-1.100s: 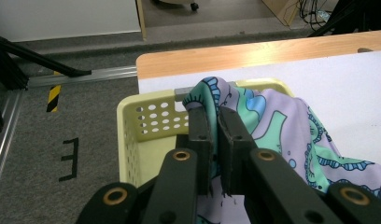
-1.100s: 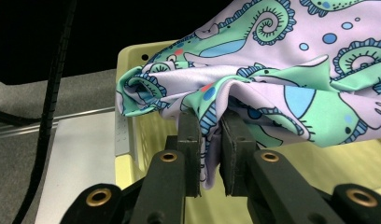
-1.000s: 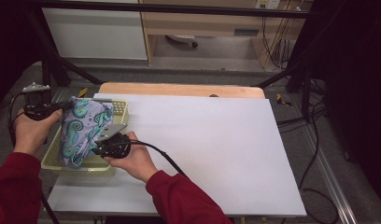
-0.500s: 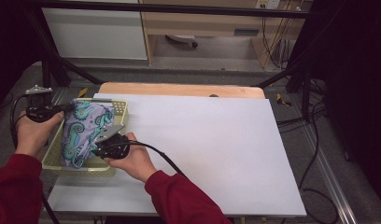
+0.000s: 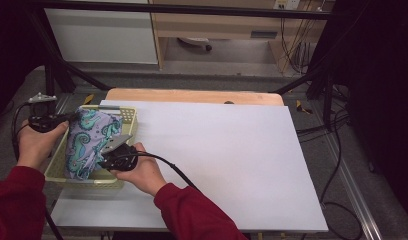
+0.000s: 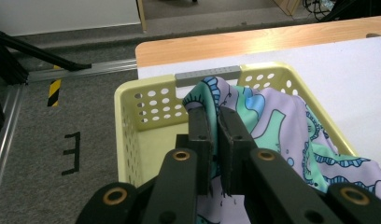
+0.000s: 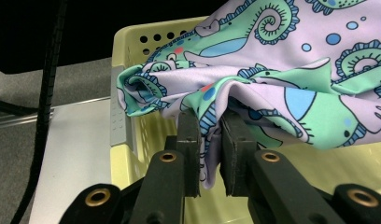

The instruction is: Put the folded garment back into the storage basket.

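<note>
- A person in red sleeves works at a white-topped table [image 5: 232, 160], both hand-held grippers engaged on a patterned cloth [image 5: 89, 142] bunched in a pale yellow basket [image 5: 129, 116] at the table's left edge.
- The left gripper [image 5: 72, 117], at the basket's far left corner, is clenched on a fold of the cloth [image 6: 272, 116]; its own view shows the fabric pinched between the two black jaws, just short of the basket's far rim [image 6: 151, 100].
- The right gripper [image 5: 104, 157], at the basket's near right side, likewise grasps a gathered edge of the cloth [image 7: 272, 84], fabric draping down over the basket's wall [image 7: 132, 42].
- The cloth stretches between the two grips, its long axis running from the basket's far left corner to its near right side; most of it lies inside and above the basket.
- Judged from this, lifting it clear would call for both hands rising together, neither nearer than the other.
</note>
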`<state>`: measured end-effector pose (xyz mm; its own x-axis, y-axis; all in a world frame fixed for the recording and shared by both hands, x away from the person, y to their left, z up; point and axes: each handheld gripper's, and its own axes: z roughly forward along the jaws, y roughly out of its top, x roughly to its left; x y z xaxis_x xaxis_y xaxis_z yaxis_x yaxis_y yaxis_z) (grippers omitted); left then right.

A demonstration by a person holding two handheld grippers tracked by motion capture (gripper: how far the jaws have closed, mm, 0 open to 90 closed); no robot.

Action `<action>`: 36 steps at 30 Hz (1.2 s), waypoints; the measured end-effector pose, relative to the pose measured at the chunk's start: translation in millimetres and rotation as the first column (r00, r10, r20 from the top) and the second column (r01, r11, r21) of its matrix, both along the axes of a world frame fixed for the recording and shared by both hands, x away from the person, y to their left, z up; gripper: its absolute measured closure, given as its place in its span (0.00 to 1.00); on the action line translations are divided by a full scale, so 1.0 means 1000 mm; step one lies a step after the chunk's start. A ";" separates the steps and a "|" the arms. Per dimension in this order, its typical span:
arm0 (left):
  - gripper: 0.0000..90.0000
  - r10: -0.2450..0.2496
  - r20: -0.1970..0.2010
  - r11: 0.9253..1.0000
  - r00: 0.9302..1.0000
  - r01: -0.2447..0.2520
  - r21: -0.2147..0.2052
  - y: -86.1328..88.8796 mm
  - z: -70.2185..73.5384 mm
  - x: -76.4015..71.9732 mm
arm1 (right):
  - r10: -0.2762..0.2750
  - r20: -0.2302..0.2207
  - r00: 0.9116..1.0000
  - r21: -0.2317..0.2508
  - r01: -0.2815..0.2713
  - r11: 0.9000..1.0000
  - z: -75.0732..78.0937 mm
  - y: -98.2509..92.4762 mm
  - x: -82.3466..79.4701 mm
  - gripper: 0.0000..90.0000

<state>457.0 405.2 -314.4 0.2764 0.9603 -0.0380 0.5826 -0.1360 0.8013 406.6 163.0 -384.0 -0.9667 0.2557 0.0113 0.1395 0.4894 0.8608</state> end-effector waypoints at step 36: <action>0.35 0.098 0.141 0.993 0.985 -0.088 -0.077 -0.036 -0.008 -0.037 | -0.163 0.007 0.987 0.012 0.163 0.987 0.037 -0.063 0.008 0.22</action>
